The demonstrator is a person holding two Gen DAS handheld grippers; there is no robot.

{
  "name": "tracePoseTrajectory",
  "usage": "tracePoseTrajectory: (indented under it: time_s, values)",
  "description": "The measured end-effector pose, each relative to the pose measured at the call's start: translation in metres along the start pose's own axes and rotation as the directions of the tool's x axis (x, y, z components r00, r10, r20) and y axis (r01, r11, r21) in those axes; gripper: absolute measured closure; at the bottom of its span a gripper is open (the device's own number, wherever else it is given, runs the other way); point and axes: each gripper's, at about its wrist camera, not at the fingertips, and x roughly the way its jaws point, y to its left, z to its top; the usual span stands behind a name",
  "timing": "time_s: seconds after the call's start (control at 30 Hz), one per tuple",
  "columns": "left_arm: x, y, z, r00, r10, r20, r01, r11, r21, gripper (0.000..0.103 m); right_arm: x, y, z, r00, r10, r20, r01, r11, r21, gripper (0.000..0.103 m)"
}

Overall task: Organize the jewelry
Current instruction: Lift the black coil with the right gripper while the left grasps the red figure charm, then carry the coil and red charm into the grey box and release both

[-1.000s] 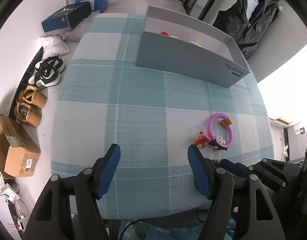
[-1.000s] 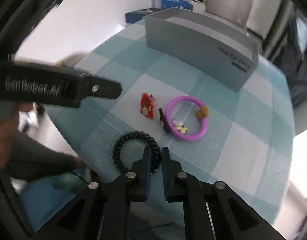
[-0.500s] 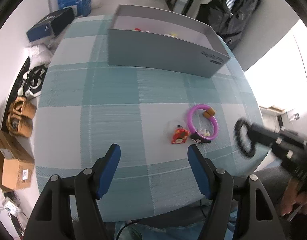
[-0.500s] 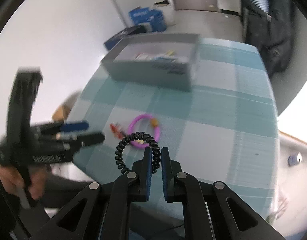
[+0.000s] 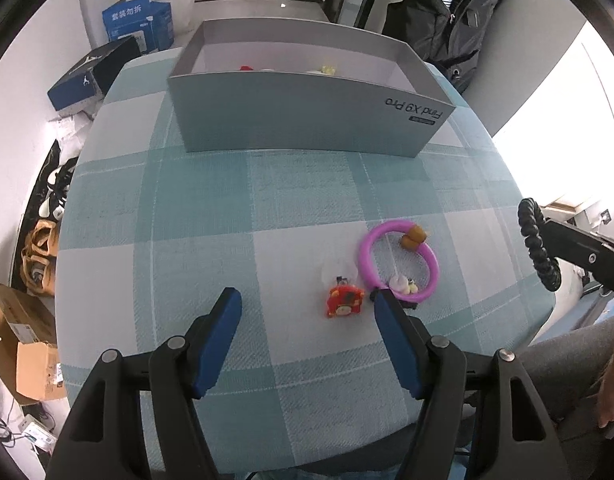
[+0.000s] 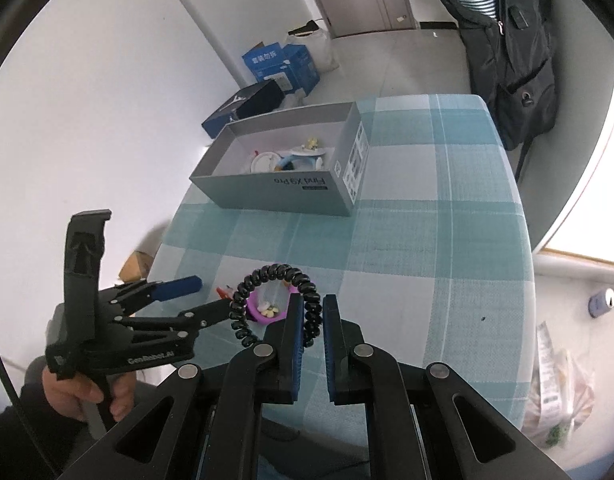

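Observation:
My right gripper (image 6: 311, 309) is shut on a black spiral hair tie (image 6: 267, 280) and holds it in the air above the table's near edge; the tie also shows in the left wrist view (image 5: 537, 246). My left gripper (image 5: 307, 312) is open and empty, low over the table. Just ahead of its right finger lie a red charm (image 5: 344, 300) and a purple ring bracelet (image 5: 399, 260) with an orange bead and small pale charms. The grey open box (image 5: 307, 120) at the far side holds several small items (image 6: 287, 158).
The table has a teal and white checked cloth (image 5: 235, 220). Shoes, cardboard boxes and blue boxes (image 5: 139, 20) lie on the floor to the left. A dark jacket (image 6: 503, 40) hangs beyond the table's far right corner.
My right gripper lifted the black hair tie off the table and raised it well above the surface. My left gripper moved right and closer to the red charm and purple bracelet.

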Motion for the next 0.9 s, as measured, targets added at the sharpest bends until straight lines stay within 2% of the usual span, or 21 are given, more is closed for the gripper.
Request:
tracePoseTrajectory:
  time_s: [0.1,0.3,0.47,0.73,0.9]
  values:
    - [-0.001,-0.003,0.000,1.000,0.005,0.009,-0.005,1.000,0.027,0.051,-0.003,-0.001,0.002,1.000,0.007,0.005,-0.007,1.000,0.007,0.094]
    - [-0.003,-0.003,0.001,1.000,-0.018,0.013,0.018,0.999,0.046,0.078,-0.002,0.001,0.003,1.000,0.015,0.005,-0.015,1.000,0.004,0.094]
    - [-0.004,-0.006,-0.002,0.999,-0.047,0.016,0.046,0.997,0.062,0.089,-0.003,0.001,0.004,1.000,0.022,0.007,-0.022,1.000,0.011,0.094]
    - [-0.005,-0.005,0.000,0.999,-0.045,0.019,0.044,0.998,0.051,0.090,-0.002,0.001,0.005,1.000,0.024,0.011,-0.024,1.000,0.018,0.094]
    - [-0.013,-0.002,0.004,0.998,-0.037,0.047,0.036,0.999,0.027,0.090,-0.002,0.002,0.006,0.999,0.036,0.018,-0.037,0.999,0.028,0.094]
